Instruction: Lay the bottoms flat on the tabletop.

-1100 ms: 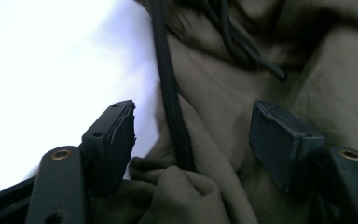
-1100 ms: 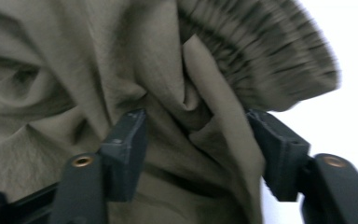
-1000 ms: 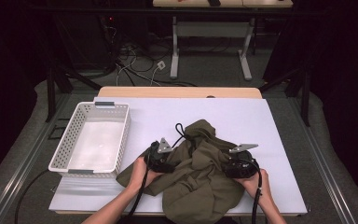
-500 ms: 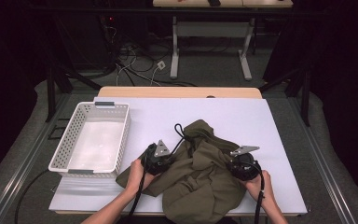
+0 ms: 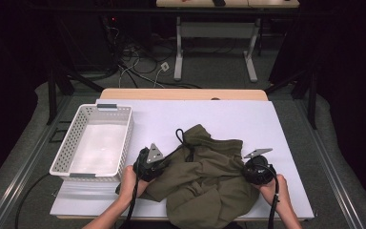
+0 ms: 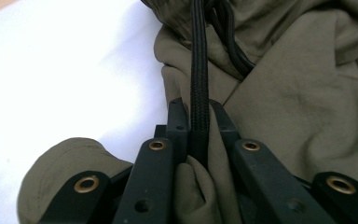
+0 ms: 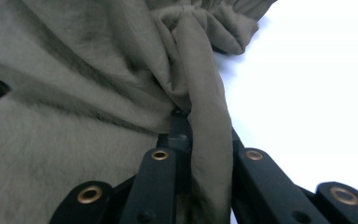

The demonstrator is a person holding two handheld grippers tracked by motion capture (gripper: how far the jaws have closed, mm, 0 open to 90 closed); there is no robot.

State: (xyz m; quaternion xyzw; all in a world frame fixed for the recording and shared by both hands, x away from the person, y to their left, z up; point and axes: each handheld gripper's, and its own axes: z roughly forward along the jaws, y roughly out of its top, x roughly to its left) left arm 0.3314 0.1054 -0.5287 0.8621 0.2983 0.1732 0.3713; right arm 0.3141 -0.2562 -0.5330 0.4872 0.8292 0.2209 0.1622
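Lying crumpled on the white table top (image 5: 276, 124), toward the person's edge, was an olive-green garment (image 5: 205, 183), with one fold hanging over that near edge. A black drawstring (image 5: 180, 138) looped out of its gathered waistband at the far side of the heap and ran back toward the left gripper (image 5: 148, 164).

In the left gripper view the left gripper (image 6: 196, 126) had its jaws drawn in narrow, pinching the drawstring (image 6: 199, 70) together with a fold of the garment (image 6: 298, 93); the cord ran straight up out of the grip and into the bunched cloth beyond. A second lobe of olive cloth lay on the table beside the left jaw.

The right gripper (image 5: 259, 170) sat at the garment's right edge, held by the person's right hand (image 5: 272, 187). In the right gripper view the right gripper (image 7: 200, 126) was likewise nearly closed, clamped on a rolled ridge of the garment (image 7: 74, 93) that rose from between the jaws toward the gathered waistband.

A white slotted basket (image 5: 63, 152) stood on the left part of the table, just beside the left gripper and apart from the garment. The person's left hand (image 5: 129, 183) gripped the left gripper's body from the near side.
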